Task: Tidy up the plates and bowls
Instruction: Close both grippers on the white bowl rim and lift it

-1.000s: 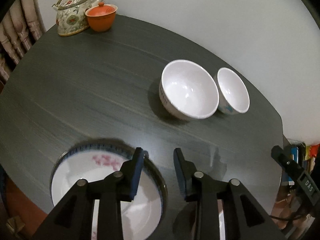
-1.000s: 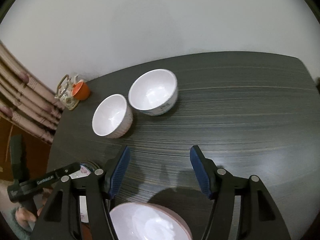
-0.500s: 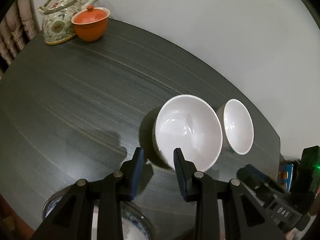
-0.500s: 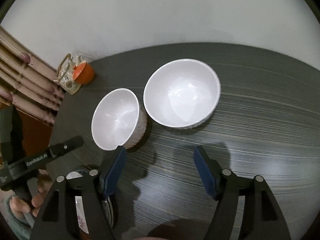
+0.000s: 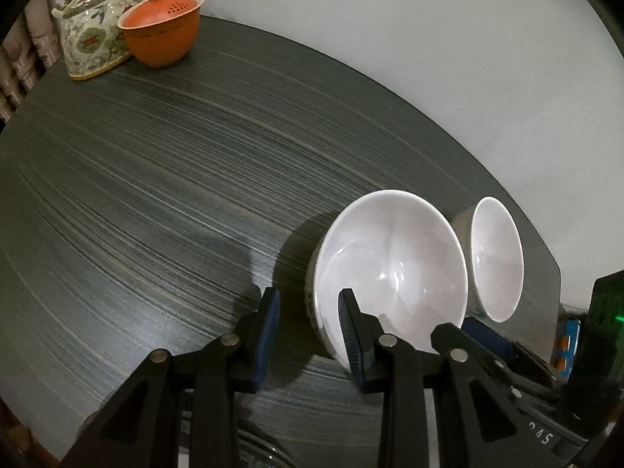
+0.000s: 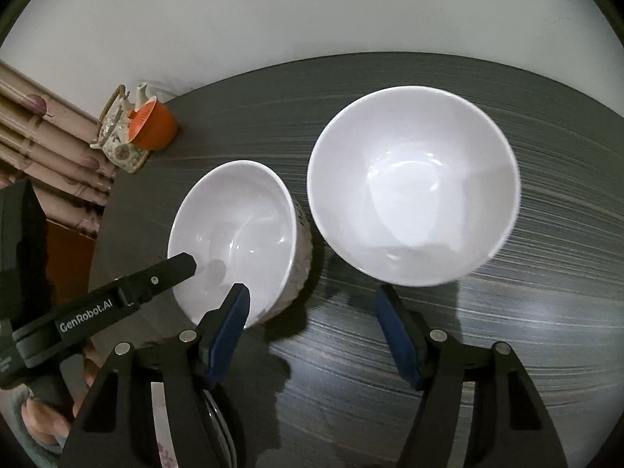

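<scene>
Two round white ceramic bowls, one (image 6: 234,234) just beside the other (image 6: 413,183), sit near the dark wood-grain table's (image 5: 156,195) three o'clock edge, the left gripper (image 5: 308,335) apart astride a rim, the right gripper (image 6: 312,335) empty, closing; bare tabletop lies toward nine o'clock.

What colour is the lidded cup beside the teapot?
Orange: the lidded cup shows best in the left wrist view, beside the floral teapot.
</scene>
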A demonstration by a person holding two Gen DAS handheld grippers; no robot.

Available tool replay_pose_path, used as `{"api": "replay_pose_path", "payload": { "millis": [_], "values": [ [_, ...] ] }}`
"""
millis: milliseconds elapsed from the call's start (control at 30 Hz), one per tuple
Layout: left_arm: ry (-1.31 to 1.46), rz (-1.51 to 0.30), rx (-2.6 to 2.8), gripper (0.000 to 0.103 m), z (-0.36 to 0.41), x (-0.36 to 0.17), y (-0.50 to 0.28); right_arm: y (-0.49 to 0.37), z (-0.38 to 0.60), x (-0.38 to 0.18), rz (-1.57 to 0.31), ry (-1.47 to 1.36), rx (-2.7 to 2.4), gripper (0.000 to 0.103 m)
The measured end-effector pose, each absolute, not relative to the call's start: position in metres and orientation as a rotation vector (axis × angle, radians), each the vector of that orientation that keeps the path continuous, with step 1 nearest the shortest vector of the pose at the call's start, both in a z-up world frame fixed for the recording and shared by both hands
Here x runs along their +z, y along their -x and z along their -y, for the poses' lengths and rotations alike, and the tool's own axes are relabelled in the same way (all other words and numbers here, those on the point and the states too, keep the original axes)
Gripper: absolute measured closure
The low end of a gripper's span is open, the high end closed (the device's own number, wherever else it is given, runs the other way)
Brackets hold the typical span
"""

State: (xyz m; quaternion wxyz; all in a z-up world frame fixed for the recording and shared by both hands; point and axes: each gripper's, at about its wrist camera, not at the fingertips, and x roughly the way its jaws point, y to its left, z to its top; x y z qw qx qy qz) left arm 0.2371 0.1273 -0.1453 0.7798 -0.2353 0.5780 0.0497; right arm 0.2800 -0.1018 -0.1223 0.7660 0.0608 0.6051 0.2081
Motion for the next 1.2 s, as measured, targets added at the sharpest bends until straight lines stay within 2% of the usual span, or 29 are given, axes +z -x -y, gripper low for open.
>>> {"api": "replay_pose_path", "payload": {
  "millis": [333, 400, 467, 700, 1200],
  "values": [
    [0.496, -1.266, 0.099, 0.072, -0.126, -0.159, -0.248, -0.284, 0.097, -0.13, -1.323, -0.141, 0.443, 0.046],
    [0.488, -1.269, 0.09, 0.084, -0.123, -0.163, -0.252, -0.285, 0.096, -0.132, -1.331, -0.142, 0.444, 0.049],
    [0.49, -1.278, 0.076, 0.088, -0.12, -0.165, -0.253, -0.285, 0.095, -0.134, -1.338, -0.144, 0.45, 0.055],
    [0.453, -1.284, 0.067, 0.088, -0.104, -0.161, -0.253, -0.283, 0.094, -0.136, -1.349, -0.154, 0.496, 0.077],
    [0.416, -1.252, 0.038, 0.088, -0.066, -0.127, -0.229, -0.251, 0.118, -0.097, -1.295, -0.164, 0.476, 0.078]
  ]
}}
